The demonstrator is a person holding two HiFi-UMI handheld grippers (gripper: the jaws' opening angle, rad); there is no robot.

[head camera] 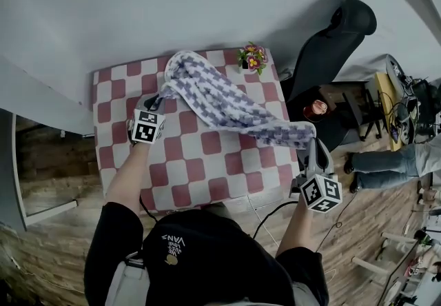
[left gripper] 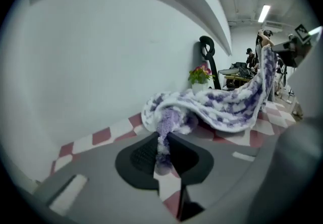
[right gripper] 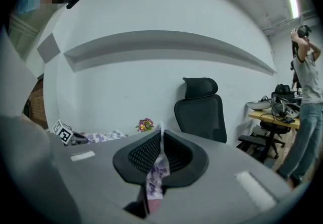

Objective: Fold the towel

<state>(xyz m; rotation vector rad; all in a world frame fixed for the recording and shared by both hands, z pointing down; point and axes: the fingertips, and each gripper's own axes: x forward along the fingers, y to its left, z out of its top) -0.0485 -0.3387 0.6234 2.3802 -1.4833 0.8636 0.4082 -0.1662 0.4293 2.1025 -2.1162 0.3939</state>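
Observation:
The purple-and-white checked towel (head camera: 227,101) stretches in a sagging band over the red-and-white checkered table (head camera: 200,174), from its far left to its near right corner. My left gripper (head camera: 160,99) is shut on the towel's far-left end; in the left gripper view a bunched purple fold (left gripper: 162,137) is pinched between the pads, with the rest of the towel (left gripper: 222,104) draped beyond. My right gripper (head camera: 313,143) holds the other end lifted off the table edge. In the right gripper view a thin strip of towel (right gripper: 157,172) is clamped between the shut jaws.
A small pot of flowers (head camera: 252,58) stands at the table's far edge, close behind the towel. A black office chair (head camera: 331,43) is just past the right side. A desk with clutter (head camera: 400,98) and a person's legs (head camera: 386,163) lie farther right. A white wall runs behind the table.

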